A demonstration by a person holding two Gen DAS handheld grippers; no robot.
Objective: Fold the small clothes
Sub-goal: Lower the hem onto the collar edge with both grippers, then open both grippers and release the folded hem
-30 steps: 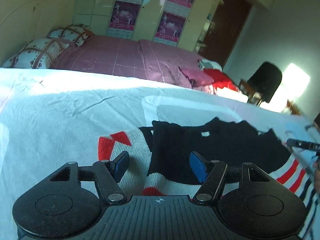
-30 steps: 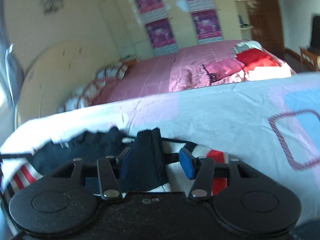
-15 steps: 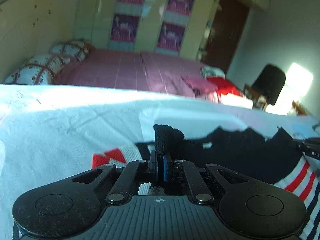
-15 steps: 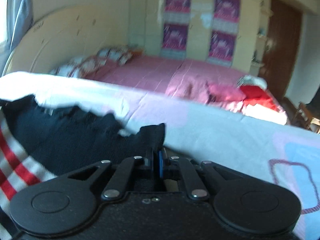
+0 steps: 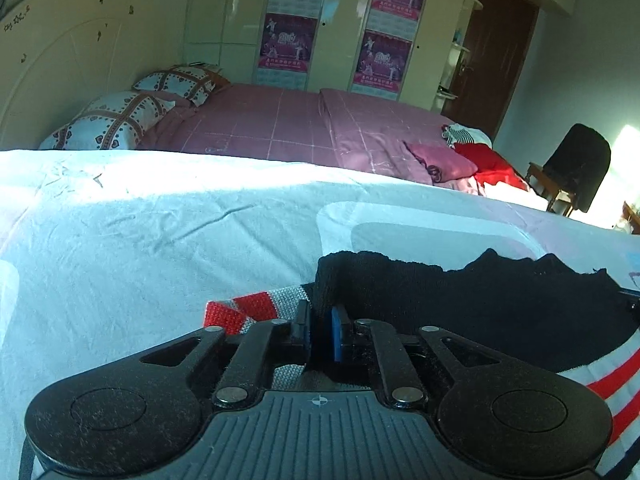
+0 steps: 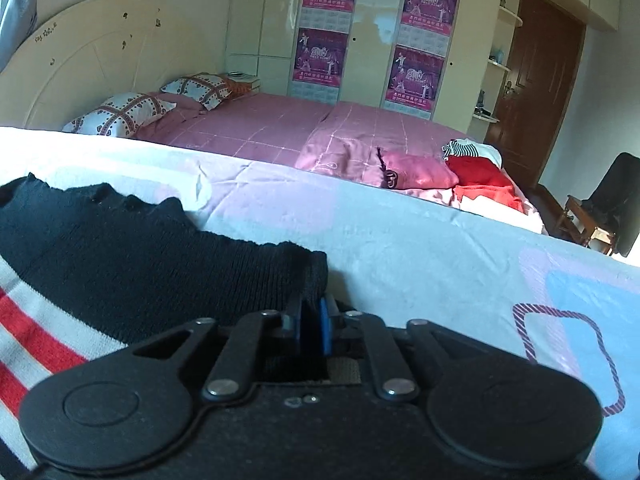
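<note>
A small knitted sweater, black with red and white stripes, lies on the pale bedsheet (image 5: 160,240). In the left wrist view its black part (image 5: 480,300) spreads right and a red and white sleeve (image 5: 248,308) pokes out left. My left gripper (image 5: 320,334) is shut on a black fold of the sweater. In the right wrist view the sweater (image 6: 120,264) lies to the left with stripes at the lower left. My right gripper (image 6: 310,328) is shut on its black edge. Both pinched edges are lifted slightly off the sheet.
The sheet (image 6: 440,260) has a blue and purple printed pattern at the right. Beyond it stands a pink bed (image 5: 300,124) with patterned pillows (image 5: 112,124) and red clothes (image 6: 484,176). A dark chair (image 5: 576,168) and a brown door (image 6: 536,92) are at the right.
Both grippers were open over the sweater a second ago; each has closed on a black fold and drawn it along the sheet. The sweater now spreads wider between them.
</note>
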